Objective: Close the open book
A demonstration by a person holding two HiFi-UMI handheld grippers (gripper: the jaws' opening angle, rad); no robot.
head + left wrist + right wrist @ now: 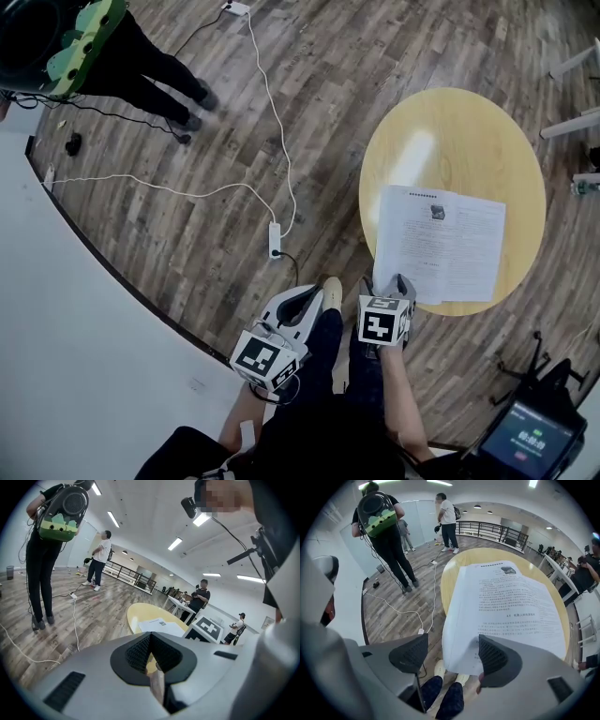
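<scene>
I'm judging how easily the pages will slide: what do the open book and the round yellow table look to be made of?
The open book looks like thin white matte paper: dense black print, no glare. The round yellow table has a smooth top, likely laminate or lacquered wood; a pale glare patch suggests a slight sheen.

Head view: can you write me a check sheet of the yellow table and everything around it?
Surface: round yellow table, holding the book.
Job's things: open book, flat, pages up, near corner overhanging the table's edge; not yet closed.
Clutter: nothing seen.
Grippers: left tool shut, off the table; right tool open, the book's near corner between its jaws, not pinched.
Cables: white cable across the floor to a power strip.
Surroundings: wooden floor; person with green backpack standing away from the table.
</scene>
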